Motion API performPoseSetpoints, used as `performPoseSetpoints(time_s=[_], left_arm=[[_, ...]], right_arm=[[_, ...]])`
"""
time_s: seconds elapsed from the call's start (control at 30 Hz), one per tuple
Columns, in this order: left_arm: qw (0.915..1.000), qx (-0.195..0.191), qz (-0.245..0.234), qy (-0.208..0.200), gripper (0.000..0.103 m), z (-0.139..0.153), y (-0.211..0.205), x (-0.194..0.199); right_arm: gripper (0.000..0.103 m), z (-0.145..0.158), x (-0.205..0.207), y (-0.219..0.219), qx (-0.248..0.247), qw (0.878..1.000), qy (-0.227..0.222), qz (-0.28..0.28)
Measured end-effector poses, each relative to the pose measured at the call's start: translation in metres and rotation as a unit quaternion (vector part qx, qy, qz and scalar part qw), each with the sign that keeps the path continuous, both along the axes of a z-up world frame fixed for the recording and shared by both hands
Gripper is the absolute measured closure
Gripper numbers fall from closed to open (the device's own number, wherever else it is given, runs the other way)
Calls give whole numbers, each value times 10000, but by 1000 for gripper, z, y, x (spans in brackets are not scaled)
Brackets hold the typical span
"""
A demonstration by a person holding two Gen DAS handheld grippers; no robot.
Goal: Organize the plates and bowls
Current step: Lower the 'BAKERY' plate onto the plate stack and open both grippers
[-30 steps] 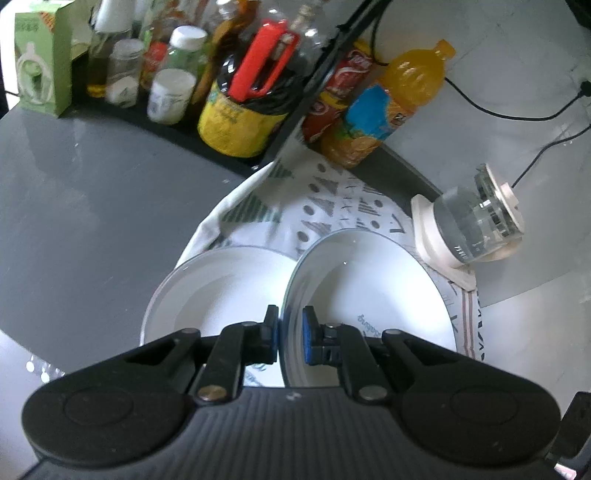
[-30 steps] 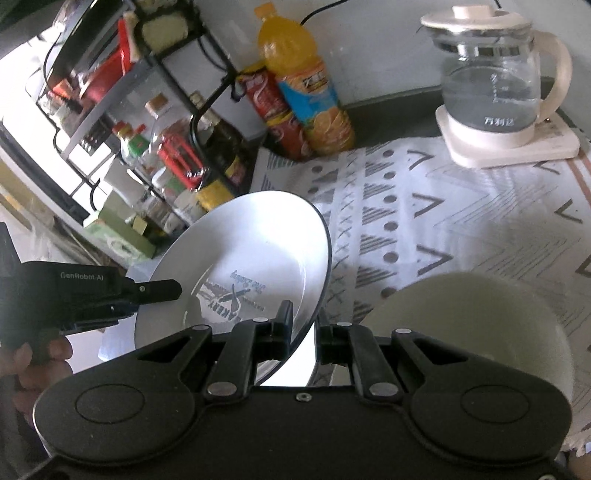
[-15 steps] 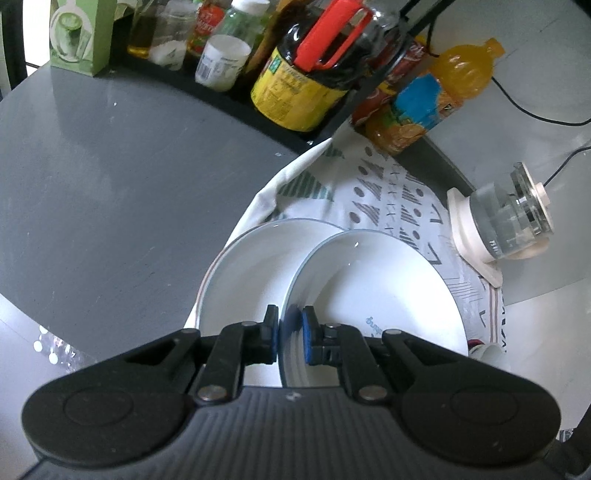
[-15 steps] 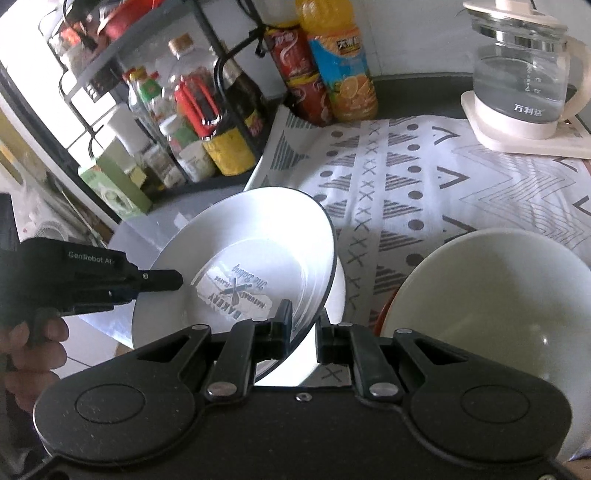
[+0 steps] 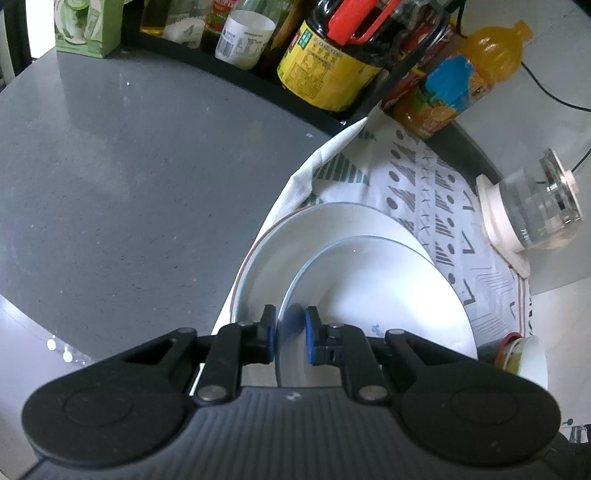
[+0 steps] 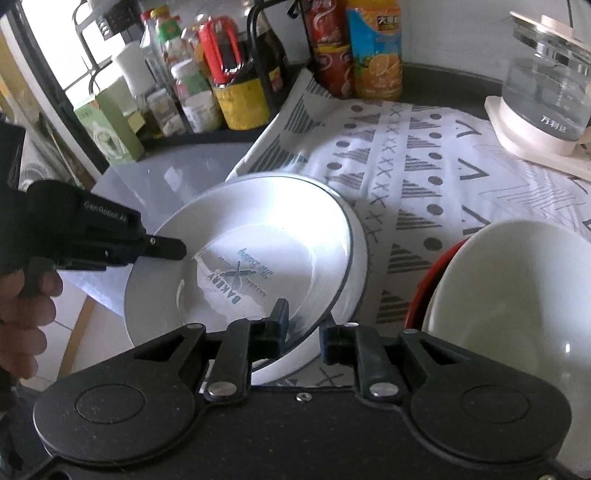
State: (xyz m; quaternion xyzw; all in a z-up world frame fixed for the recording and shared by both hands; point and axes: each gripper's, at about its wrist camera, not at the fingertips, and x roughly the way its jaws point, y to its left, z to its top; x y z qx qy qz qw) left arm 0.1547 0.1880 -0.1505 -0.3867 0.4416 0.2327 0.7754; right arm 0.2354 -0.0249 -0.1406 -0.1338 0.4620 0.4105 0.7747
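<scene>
A white plate with a blue rim and a "BAKERY" print [image 6: 240, 258] lies nested on a larger white plate with a reddish rim [image 5: 295, 251] on the patterned cloth [image 6: 424, 177]. My left gripper [image 5: 291, 334] straddles the printed plate's near rim [image 5: 332, 251]; its jaws are opening and the pads stand slightly off the rim. From the opposite side, my right gripper [image 6: 304, 332] also straddles the rim, jaws opening, with a clear gap at the right pad. The left gripper [image 6: 166, 249] shows in the right wrist view, held by a hand [image 6: 22, 310].
A white bowl [image 6: 517, 302] sits in a red bowl [image 6: 424, 288] right of the plates. A glass kettle [image 6: 546, 92] stands at the back right. A rack of bottles [image 6: 221, 92], an orange juice bottle [image 5: 461, 81] and a green box [image 5: 88, 26] line the grey tabletop [image 5: 129, 184].
The printed plate went from tilted in the air down onto the larger plate. Both grippers sank with it, and both pairs of jaws have widened off its rim.
</scene>
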Motion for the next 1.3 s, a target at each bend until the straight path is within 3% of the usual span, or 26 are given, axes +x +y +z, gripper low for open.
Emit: performPoseSetpoints(time_s=[0.47,0.6,0.97,1.3], left_arm=[[9996,271,18,124,91,-3,0,8],[9986,480,-89,220,90,0,-5,14],[9974,604,-177,346,89,1,-6,21],[9957,739,-274,479,91,1,-8,26]], right_arm=[[74,-8,2,15,-152,9998,-54,106],[72,-8,7,15,-156,9998,72,65],[69,0,15,1,19,9963,789,-349],[69,17,13,-14,428,9942,921,-369]])
